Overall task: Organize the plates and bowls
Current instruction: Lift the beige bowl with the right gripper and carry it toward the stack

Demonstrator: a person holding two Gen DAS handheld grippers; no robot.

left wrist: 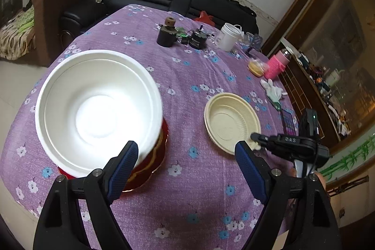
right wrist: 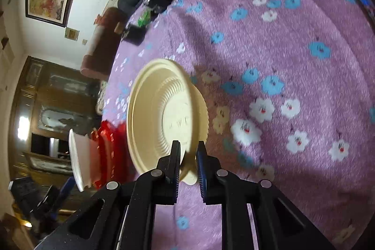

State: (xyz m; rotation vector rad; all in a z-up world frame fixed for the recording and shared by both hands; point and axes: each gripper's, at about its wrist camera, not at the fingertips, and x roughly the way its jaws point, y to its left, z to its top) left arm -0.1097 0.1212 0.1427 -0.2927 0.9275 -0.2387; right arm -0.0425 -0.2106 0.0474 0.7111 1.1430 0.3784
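Left wrist view: the left claw (left wrist: pixel 186 156) is spread wide and holds nothing, its blue pads hanging over the purple flowered counter (left wrist: pixel 187 198). A white bowl (left wrist: pixel 98 109) sits just beyond its left finger, stacked on a red plate (left wrist: pixel 150 163) of which only a sliver shows under the bowl. To the right lies a cream plate (left wrist: pixel 230 122), flat on the cloth, with the right claw (left wrist: pixel 255 141) gripping its near right rim.

In the right wrist view the right claw (right wrist: pixel 188 151) is pressed onto the rim of the cream plate (right wrist: pixel 161 118), one finger inside the lip and one outside. The white bowl (right wrist: pixel 77 161) and the red plate (right wrist: pixel 110 154) stand well apart to the plate's left, so stacking would likely mean carrying the cream plate leftward across open cloth. The right hand is plainly the nearer one for that.

Motion blur smears the plate's rim, so whether it is lifted is hard to judge. The far clutter matters little.
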